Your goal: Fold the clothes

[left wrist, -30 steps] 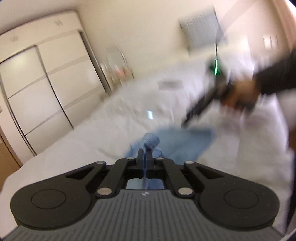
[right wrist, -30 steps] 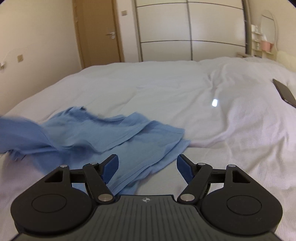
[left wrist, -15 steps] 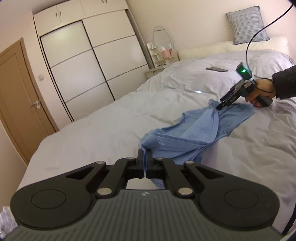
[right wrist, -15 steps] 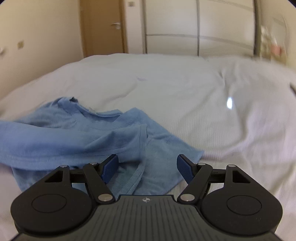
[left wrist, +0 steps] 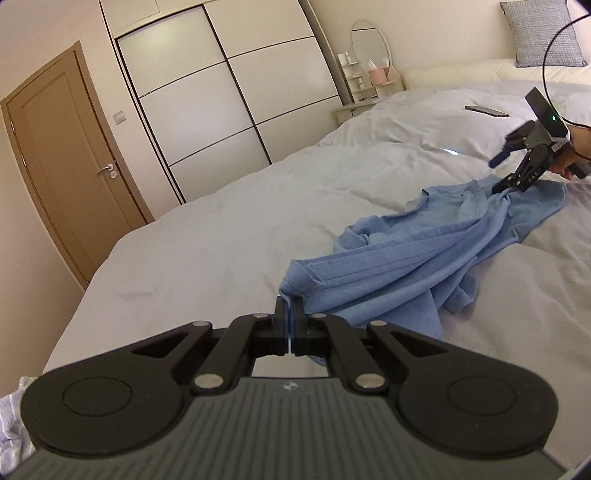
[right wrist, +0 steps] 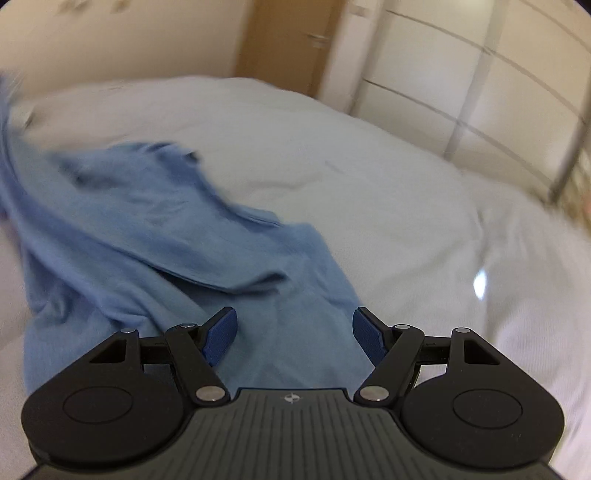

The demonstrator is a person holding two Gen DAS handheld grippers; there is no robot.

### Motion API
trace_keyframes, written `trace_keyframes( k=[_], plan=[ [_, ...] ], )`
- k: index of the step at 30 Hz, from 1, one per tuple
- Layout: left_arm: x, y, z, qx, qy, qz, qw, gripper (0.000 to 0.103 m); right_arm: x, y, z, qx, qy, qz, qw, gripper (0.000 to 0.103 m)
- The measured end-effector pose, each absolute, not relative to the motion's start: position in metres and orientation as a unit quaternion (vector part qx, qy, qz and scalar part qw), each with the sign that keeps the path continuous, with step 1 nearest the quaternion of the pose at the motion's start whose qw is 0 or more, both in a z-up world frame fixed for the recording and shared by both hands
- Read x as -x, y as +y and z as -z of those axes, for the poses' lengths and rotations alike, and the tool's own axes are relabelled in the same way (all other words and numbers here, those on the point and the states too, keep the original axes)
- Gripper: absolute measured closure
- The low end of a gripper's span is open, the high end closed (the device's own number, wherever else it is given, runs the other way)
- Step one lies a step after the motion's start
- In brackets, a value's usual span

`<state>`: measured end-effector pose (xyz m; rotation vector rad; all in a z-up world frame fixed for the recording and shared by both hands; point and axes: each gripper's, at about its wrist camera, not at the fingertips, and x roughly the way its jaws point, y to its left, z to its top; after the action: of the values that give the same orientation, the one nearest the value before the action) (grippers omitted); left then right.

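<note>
A blue T-shirt [left wrist: 424, 251] lies crumpled on the white bed [left wrist: 221, 240], stretched from near me toward the far right. My left gripper [left wrist: 289, 308] is shut on one corner of the shirt, which is lifted slightly off the bed. My right gripper [right wrist: 293, 326] is open, its blue pads either side of the shirt's fabric [right wrist: 155, 229], low over it. The right gripper also shows in the left wrist view [left wrist: 496, 175], open at the shirt's far end, its lower finger touching the cloth.
A dark phone [left wrist: 487, 110] lies on the bed at the far right. A grey pillow [left wrist: 541, 33] leans at the headboard. A white wardrobe [left wrist: 229, 92], a wooden door [left wrist: 66, 162] and a bedside table with a mirror [left wrist: 369, 48] stand beyond the bed.
My left gripper has pulled back with the shirt corner, stretching the shirt out. My right gripper has dropped lower and closer over the shirt's other end, still open.
</note>
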<state>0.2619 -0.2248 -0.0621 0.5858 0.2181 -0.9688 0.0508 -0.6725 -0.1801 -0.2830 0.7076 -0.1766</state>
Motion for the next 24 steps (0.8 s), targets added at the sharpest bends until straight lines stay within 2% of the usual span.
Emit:
trace_keyframes(
  k=[2, 4, 8, 9, 11, 12, 17, 24],
  plan=[
    [-0.263, -0.226, 0.063, -0.278, 0.105, 0.457, 0.838, 0.103, -0.060, -0.651, 0.185, 0.216, 0.349, 0.054, 0.910, 0.037],
    [-0.264, -0.225, 0.063, -0.279, 0.106, 0.457, 0.838, 0.103, -0.068, -0.634, 0.192, 0.280, 0.357, 0.028, 0.891, 0.047],
    [-0.263, -0.226, 0.064, -0.280, 0.104, 0.457, 0.838, 0.103, -0.083, -0.614, 0.203, 0.358, 0.364, -0.003, 0.860, 0.054],
    [-0.263, -0.226, 0.064, -0.280, 0.103, 0.458, 0.838, 0.103, -0.086, -0.610, 0.207, 0.374, 0.368, -0.011, 0.851, 0.062],
    [-0.263, -0.227, 0.064, -0.279, 0.101, 0.458, 0.838, 0.103, -0.089, -0.602, 0.213, 0.395, 0.377, -0.017, 0.838, 0.085],
    [-0.262, -0.227, 0.063, -0.280, 0.099, 0.459, 0.837, 0.103, -0.090, -0.599, 0.213, 0.398, 0.382, -0.015, 0.834, 0.103],
    [-0.250, -0.212, 0.045, -0.267, 0.072, 0.472, 0.837, 0.103, -0.064, -0.581, 0.175, 0.385, 0.360, 0.019, 0.850, 0.103],
    [-0.196, -0.161, 0.005, -0.254, 0.016, 0.539, 0.803, 0.103, 0.049, -0.528, 0.081, 0.342, 0.324, 0.077, 0.879, 0.103]
  ],
)
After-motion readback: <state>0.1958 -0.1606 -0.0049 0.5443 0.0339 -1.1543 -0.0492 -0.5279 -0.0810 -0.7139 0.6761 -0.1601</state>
